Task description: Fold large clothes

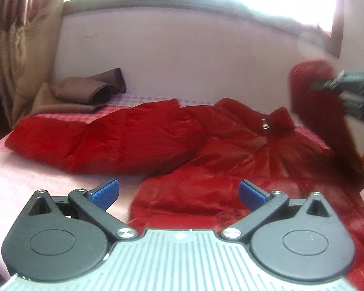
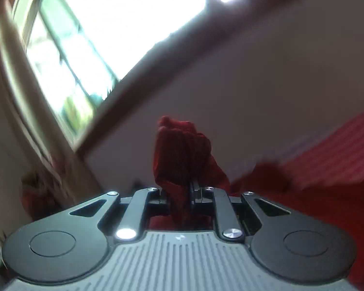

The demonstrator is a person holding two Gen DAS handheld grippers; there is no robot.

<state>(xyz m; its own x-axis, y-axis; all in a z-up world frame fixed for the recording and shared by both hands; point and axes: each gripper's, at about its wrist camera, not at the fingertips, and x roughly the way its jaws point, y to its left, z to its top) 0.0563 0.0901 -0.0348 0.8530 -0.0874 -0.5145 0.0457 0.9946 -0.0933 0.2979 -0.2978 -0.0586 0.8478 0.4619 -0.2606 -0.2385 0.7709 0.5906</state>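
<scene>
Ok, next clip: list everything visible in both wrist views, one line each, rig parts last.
red jacket: one, red, spread crumpled across the bed
zipper pull: one, metallic, at the jacket's collar
brown cloth: one, brown, far left of the bed
bed sheet: one, pink checked, under everything
curtain: one, beige patterned, left by the window
window: one, bright, above the bed
left gripper: one, black with blue pads, open, empty
right gripper: one, black, shut on raised jacket fabric

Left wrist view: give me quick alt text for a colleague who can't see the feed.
A red jacket lies spread across a pink bed, zipper pull showing near the collar. The left gripper hovers over its near edge, jaws open and empty. At right, the right gripper lifts a sleeve; a brown cloth lies behind.
</scene>
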